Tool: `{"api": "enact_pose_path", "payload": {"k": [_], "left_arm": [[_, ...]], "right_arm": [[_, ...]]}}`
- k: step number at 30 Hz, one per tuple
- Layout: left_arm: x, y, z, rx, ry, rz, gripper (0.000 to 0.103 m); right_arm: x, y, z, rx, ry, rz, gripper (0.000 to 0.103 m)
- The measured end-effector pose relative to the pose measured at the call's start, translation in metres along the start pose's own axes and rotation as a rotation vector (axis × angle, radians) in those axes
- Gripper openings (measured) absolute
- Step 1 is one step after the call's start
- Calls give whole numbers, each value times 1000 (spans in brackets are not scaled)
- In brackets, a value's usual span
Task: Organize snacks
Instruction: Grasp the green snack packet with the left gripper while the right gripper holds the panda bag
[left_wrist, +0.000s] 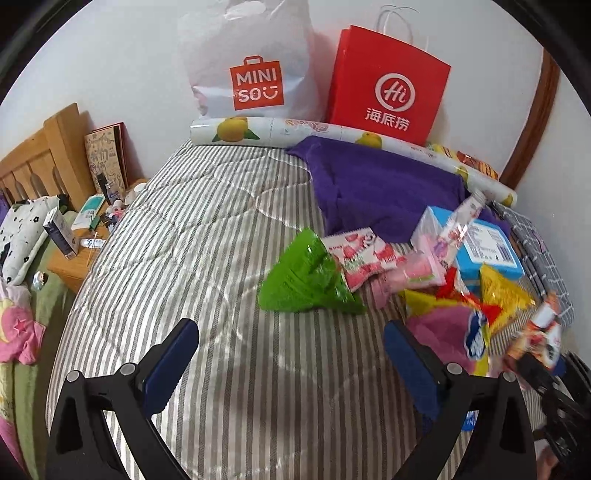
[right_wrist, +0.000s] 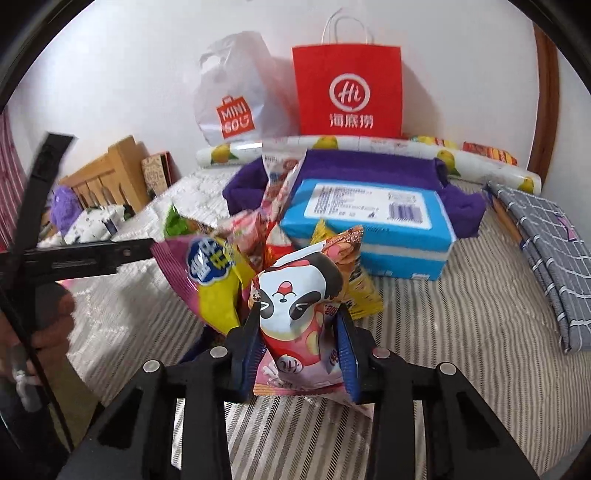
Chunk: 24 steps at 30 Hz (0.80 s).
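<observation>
A heap of snack packets lies on the striped bedspread (left_wrist: 207, 258). In the left wrist view I see a green packet (left_wrist: 306, 277), a strawberry packet (left_wrist: 358, 258), a blue box (left_wrist: 484, 251) and yellow packets (left_wrist: 502, 295). My left gripper (left_wrist: 291, 354) is open and empty, over bare bedspread just short of the green packet. My right gripper (right_wrist: 299, 325) is shut on a panda snack packet (right_wrist: 295, 306), held upright in front of the heap. It also shows at the right edge of the left wrist view (left_wrist: 539, 339). Behind it lie a pink-and-yellow packet (right_wrist: 210, 277) and the blue box (right_wrist: 369, 225).
A white Miniso plastic bag (left_wrist: 251, 70) and a red paper bag (left_wrist: 388, 85) stand against the wall at the back. A purple cloth (left_wrist: 380, 192) and a lemon-print roll (left_wrist: 266, 129) lie before them. A grey checked notebook (right_wrist: 546, 243) lies right. A cluttered wooden nightstand (left_wrist: 85, 236) stands left.
</observation>
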<state>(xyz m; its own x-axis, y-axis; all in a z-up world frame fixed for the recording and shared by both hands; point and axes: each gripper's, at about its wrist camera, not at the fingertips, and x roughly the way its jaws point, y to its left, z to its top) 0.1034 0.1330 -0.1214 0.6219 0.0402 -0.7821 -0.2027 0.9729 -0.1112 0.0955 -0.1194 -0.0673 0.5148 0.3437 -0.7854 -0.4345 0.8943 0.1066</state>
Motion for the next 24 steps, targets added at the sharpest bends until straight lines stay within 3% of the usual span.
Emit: {"api": "enact_pose_path", "payload": {"k": [6,10,14,17,24], "left_arm": [[20,-2,13,30,9,26,100],[34,-1,20,35,24,21,96],[45,1,25,20,28,-12,96],[56,3,28,3,54,-44,82],[68,0,29,39,28,-48,80]], "right_arm": [[-28,-16,7,46,-61,-20,37],[-40,-41,7,85,-80,-104,37],[-32,-73,0,137,-44,-181,37],[-18,-93,-6,182,0,-223,37],[-3,-113,-10,220,23,-238,37]]}}
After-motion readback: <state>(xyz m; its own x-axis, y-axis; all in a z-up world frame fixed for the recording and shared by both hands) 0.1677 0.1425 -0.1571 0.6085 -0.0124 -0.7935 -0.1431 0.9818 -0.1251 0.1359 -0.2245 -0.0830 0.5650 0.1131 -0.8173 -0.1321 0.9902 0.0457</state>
